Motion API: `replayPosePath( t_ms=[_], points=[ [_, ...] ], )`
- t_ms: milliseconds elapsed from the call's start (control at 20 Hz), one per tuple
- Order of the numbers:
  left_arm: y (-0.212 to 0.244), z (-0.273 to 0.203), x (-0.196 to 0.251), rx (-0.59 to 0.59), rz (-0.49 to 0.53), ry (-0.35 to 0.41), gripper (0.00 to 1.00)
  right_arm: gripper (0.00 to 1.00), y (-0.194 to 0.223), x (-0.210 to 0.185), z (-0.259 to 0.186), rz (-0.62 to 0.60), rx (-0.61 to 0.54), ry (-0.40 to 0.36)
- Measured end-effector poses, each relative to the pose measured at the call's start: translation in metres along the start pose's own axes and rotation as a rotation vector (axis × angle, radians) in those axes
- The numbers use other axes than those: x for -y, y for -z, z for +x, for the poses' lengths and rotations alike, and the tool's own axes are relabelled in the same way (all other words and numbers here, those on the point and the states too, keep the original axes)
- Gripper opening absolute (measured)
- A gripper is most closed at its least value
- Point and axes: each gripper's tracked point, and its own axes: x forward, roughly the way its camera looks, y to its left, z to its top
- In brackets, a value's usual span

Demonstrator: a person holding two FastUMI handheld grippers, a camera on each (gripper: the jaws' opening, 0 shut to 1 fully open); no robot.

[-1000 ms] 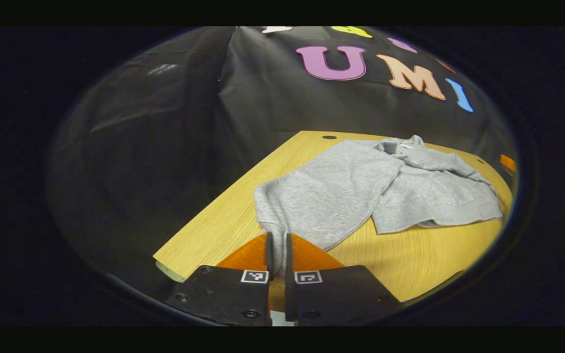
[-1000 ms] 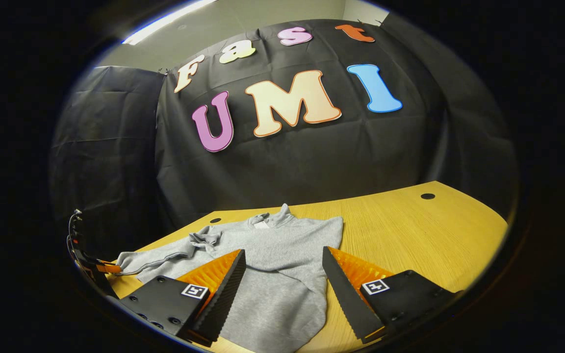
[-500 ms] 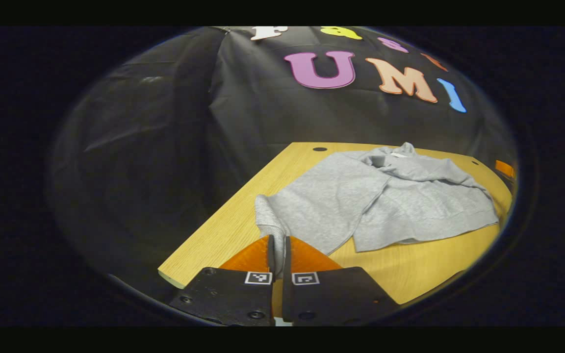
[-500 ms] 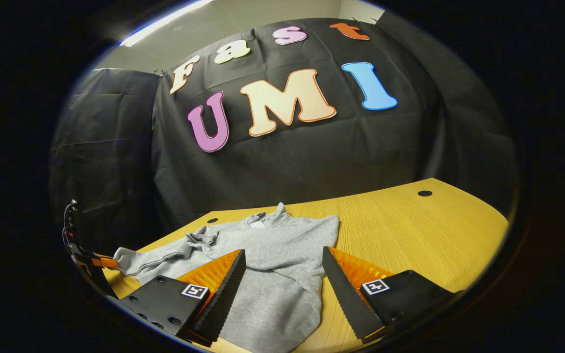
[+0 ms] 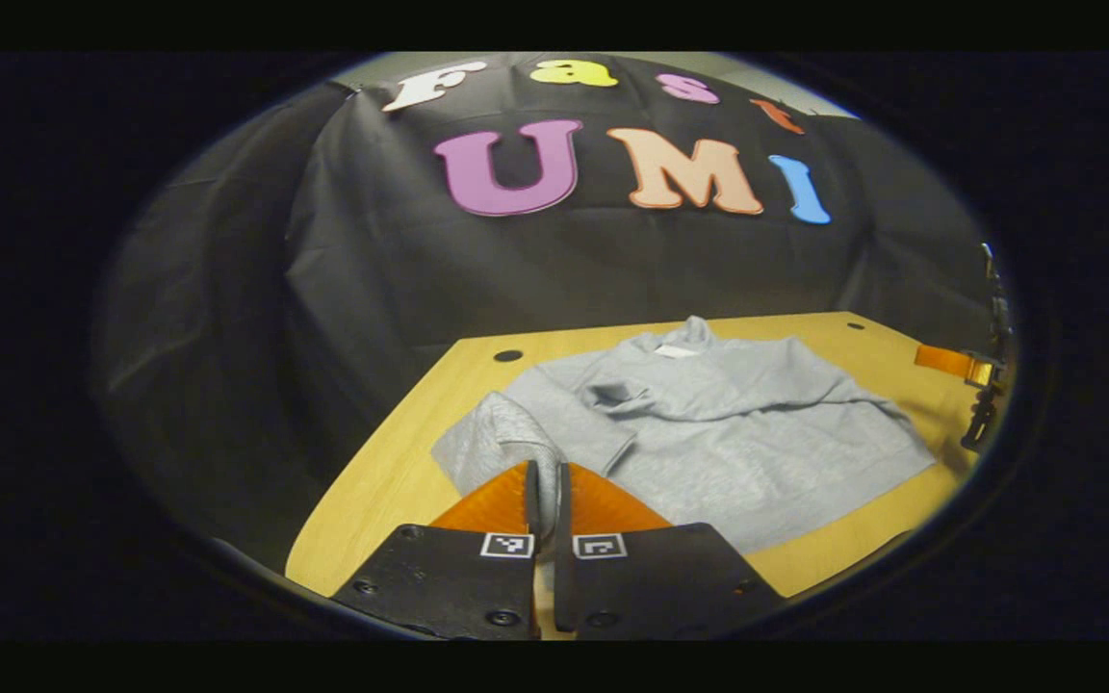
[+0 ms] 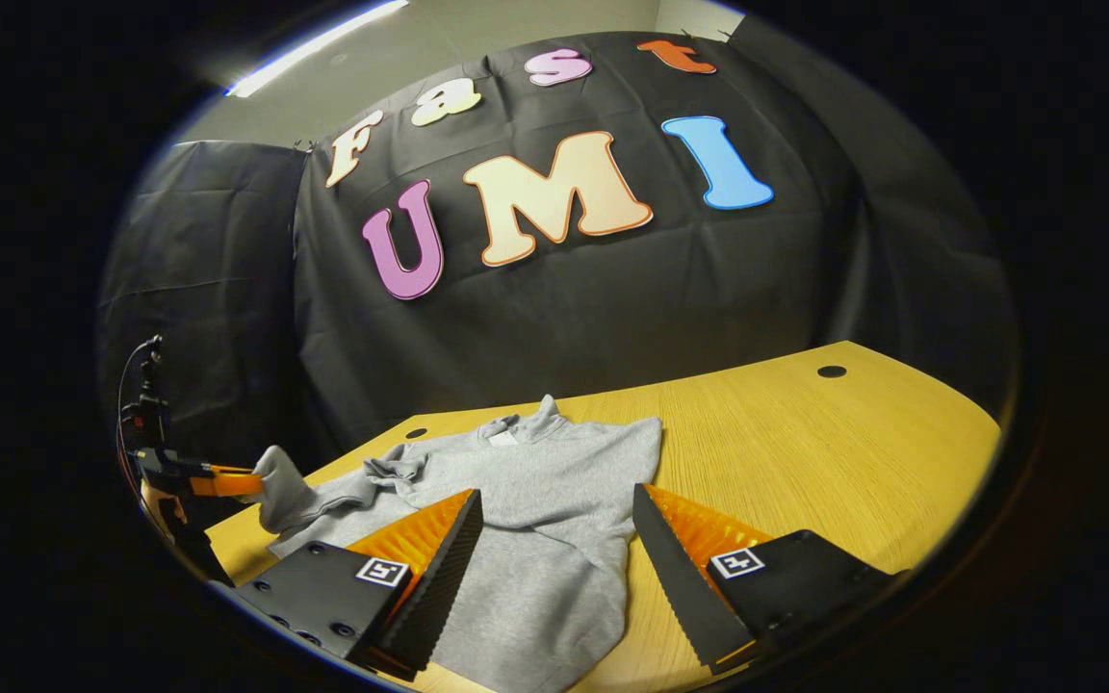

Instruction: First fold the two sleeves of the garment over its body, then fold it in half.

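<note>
Left gripper view is showing the left tongs (image 5: 545, 481) pinching a sleeve (image 5: 502, 438) of the grey garment (image 5: 728, 433), both fingers pressing on the cloth and lifting it clear of the desk (image 5: 391, 472) (the sleeve is rising straight ahead of the tips). Right gripper view is showing the right tongs (image 6: 554, 539) spread wide, gripping nothing, with the garment's body lying flat between and beyond the fingers

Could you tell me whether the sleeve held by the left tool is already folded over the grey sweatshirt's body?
Not yet. The left tool grips the grey sleeve, raised beside the grey fleece sweatshirt, not lying across it.
</note>
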Motion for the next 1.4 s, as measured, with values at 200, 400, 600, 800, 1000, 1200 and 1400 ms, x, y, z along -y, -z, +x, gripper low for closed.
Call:
replayPosePath(
  t_ms=[200,400,600,800,1000,1200,1400],
  points=[
    [-0.033,0.03,0.05,0.037,0.032,0.109,0.0,0.98,-0.007,-0.004,-0.003,0.01,0.018,-0.013],
    [-0.065,0.057,0.098,0.078,0.049,0.199,0.0,0.97,-0.006,0.0,-0.005,0.011,0.017,-0.008],
    [-0.087,0.083,0.154,0.09,0.065,0.301,0.0,0.97,-0.004,0.0,-0.004,0.012,0.005,-0.011],
    [-0.102,0.106,0.207,0.091,0.097,0.389,0.0,0.97,-0.002,0.003,-0.003,0.019,0.001,-0.009],
    [-0.102,0.127,0.255,0.058,0.111,0.465,0.0,0.97,-0.002,0.008,-0.001,0.027,-0.002,-0.001],
    [-0.1,0.149,0.299,0.038,0.138,0.528,0.0,0.97,-0.001,0.014,-0.001,0.029,-0.008,0.012],
    [-0.083,0.171,0.326,-0.026,0.171,0.547,0.0,0.97,-0.004,0.018,-0.003,0.032,0.003,0.017]
  ],
)
